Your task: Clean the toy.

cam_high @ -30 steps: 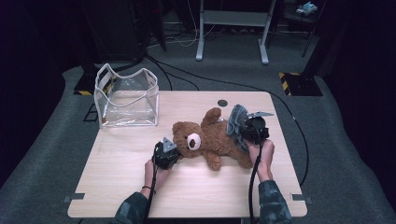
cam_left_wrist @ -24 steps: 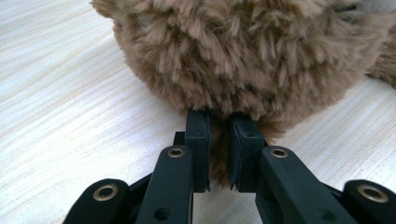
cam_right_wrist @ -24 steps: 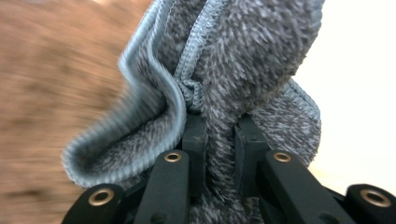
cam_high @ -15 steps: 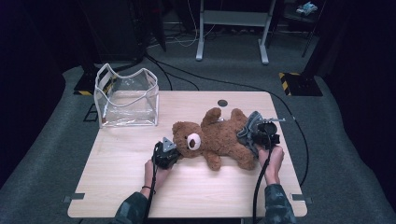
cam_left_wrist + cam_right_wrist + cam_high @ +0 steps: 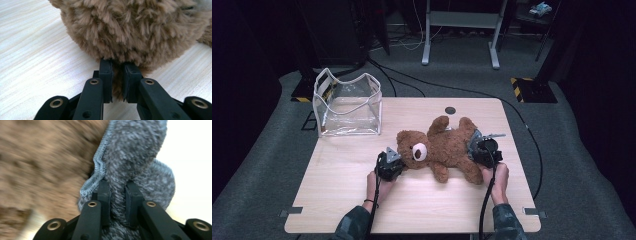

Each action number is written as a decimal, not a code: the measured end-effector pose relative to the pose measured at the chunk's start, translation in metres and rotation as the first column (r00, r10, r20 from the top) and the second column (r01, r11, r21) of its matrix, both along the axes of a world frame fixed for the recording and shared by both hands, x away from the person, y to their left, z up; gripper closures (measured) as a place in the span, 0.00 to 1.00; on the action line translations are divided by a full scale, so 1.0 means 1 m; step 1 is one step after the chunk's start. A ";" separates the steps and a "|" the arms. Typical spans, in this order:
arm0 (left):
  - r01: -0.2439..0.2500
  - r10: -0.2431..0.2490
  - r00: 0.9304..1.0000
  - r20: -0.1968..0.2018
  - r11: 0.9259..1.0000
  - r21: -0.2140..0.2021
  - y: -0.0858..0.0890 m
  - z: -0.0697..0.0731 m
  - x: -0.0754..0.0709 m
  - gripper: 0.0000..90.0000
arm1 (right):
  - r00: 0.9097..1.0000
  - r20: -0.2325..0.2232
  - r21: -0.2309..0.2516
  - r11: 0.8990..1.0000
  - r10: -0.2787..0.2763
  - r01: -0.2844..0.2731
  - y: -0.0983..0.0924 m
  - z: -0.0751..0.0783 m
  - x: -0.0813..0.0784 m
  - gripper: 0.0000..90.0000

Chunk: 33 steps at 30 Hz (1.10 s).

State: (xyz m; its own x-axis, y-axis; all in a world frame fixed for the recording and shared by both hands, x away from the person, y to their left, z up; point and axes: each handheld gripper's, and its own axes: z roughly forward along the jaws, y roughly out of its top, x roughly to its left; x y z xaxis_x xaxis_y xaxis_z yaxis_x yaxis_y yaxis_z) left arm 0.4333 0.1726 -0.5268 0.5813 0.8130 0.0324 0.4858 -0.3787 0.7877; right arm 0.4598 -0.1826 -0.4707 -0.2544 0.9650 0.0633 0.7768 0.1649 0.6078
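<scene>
Teddy bear (image 5: 442, 150) stretched lengthwise between both grippers: left gripper (image 5: 117, 82) fingers pinching head fur, right gripper (image 5: 117, 202) fingers clamping grey sock (image 5: 135, 157) at foot end.

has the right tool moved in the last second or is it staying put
Yes. In the high view the right tool has shifted toward the person and the table's right edge, farther from the dark disc, gripping grey cloth.

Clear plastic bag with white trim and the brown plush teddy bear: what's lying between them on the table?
Nothing: in the high view, bare light wood table runs from the clear plastic bag to the brown plush teddy bear.
</scene>
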 end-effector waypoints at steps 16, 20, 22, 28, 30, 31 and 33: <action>0.000 0.000 1.000 0.000 1.000 0.001 0.000 0.000 0.000 0.88 | 0.989 0.133 0.091 0.993 0.059 -0.071 0.010 0.059 -0.022 0.86; 0.000 0.000 1.000 -0.001 1.000 0.000 0.000 0.000 0.000 0.88 | 0.991 0.106 0.080 0.993 0.081 -0.090 0.021 0.050 -0.020 0.86; 0.000 0.000 1.000 -0.001 1.000 -0.001 0.000 0.000 0.000 0.88 | 0.993 0.081 0.063 0.994 0.083 -0.088 0.024 0.036 -0.018 0.86; 0.002 -0.002 1.000 -0.003 1.000 0.000 0.000 0.000 0.000 0.88 | 0.998 0.053 0.010 0.999 0.036 -0.036 0.011 0.013 -0.020 0.86; 0.004 -0.004 1.000 -0.006 1.000 0.002 0.000 0.000 0.000 0.88 | 0.999 0.044 -0.030 0.999 0.019 -0.017 0.006 0.012 -0.021 0.86; 0.004 -0.004 1.000 -0.006 1.000 0.001 0.000 0.000 0.000 0.88 | 0.999 0.034 -0.035 0.999 0.009 -0.008 0.003 0.011 -0.021 0.86; 0.004 -0.004 1.000 -0.007 1.000 0.000 0.001 0.000 0.000 0.88 | 1.000 0.022 -0.037 0.999 -0.008 0.009 -0.005 0.011 -0.023 0.86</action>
